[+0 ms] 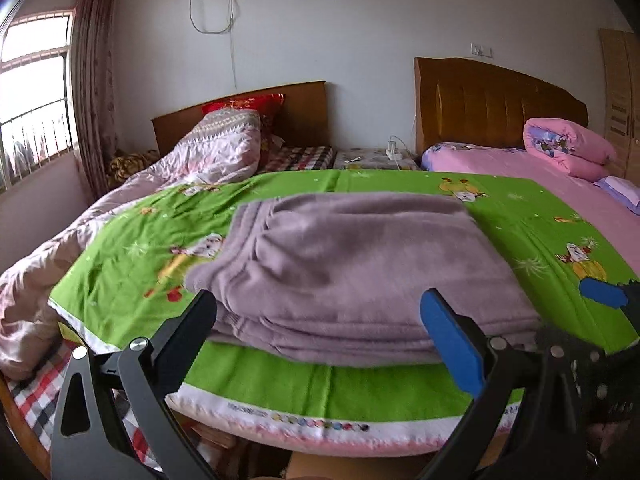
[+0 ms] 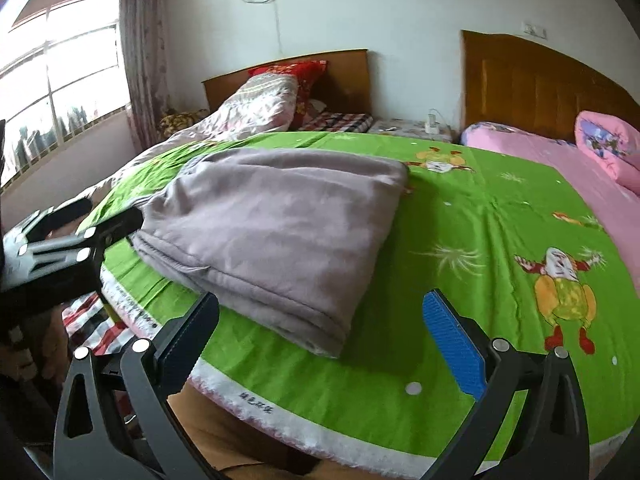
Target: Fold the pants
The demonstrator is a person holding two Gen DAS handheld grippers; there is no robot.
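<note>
Pants of soft mauve fleece lie folded into a thick, layered rectangle on a bright green cartoon-print sheet spread over the near bed. The stacked edges of the folds face the near side of the bed, and the bundle sits left of centre on the sheet.

Left gripper: released, jaws spread wide on either side of the near edge of the folded bundle, holding nothing. In the left wrist view the black finger overlaps the bundle's left corner and the blue-padded finger its right corner; whether either touches the fabric cannot be told.

Right gripper: released, jaws wide apart and empty, positioned over the green sheet at the bundle's near right corner.

Beyond the sheet: a rumpled pale pink quilt on the left, and a second bed with a pink cover and a brown wooden headboard on the right.
</note>
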